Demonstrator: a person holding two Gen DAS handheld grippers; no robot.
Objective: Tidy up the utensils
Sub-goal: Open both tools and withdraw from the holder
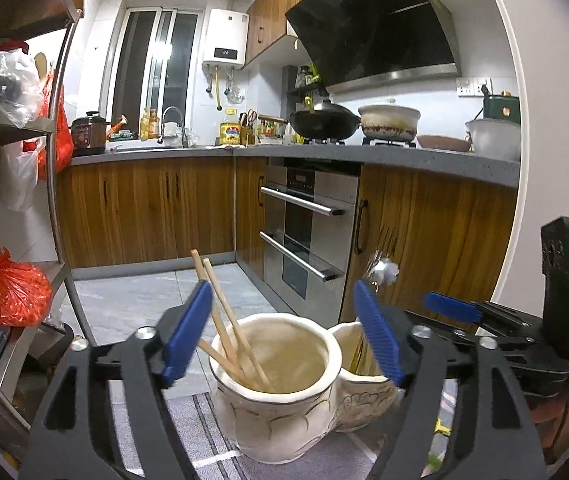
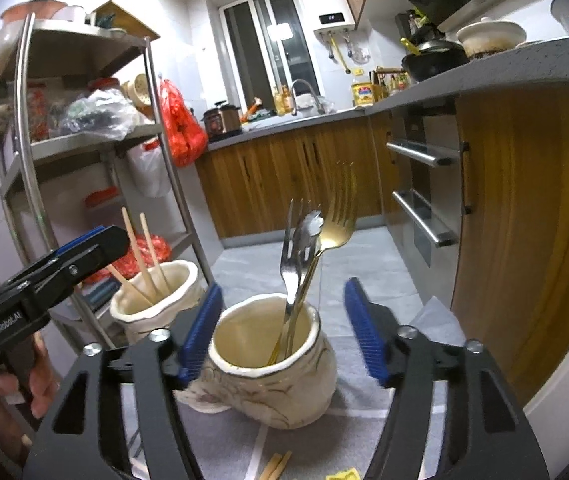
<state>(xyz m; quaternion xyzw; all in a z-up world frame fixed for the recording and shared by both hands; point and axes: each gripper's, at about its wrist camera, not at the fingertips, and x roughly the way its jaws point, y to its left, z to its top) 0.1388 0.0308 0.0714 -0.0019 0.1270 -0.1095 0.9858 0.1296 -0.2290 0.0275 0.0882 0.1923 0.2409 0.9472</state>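
Note:
Two cream ceramic holders stand side by side on a grey cloth. The left holder (image 1: 280,392) (image 2: 152,300) has wooden chopsticks (image 1: 224,316) (image 2: 144,256) in it. The right holder (image 2: 272,364) (image 1: 364,392) has a silver fork (image 2: 292,256), a gold fork (image 2: 336,220) and a spoon (image 2: 312,224). My left gripper (image 1: 284,336) is open, its blue pads either side of the chopstick holder. My right gripper (image 2: 284,332) is open around the fork holder. The left gripper also shows in the right wrist view (image 2: 84,248).
More chopsticks (image 2: 274,466) and a yellow item (image 2: 344,474) lie on the cloth (image 2: 364,420) near me. A metal shelf rack (image 2: 84,140) with bags stands left. Wooden cabinets (image 2: 524,240) and an oven (image 1: 308,232) are to the right.

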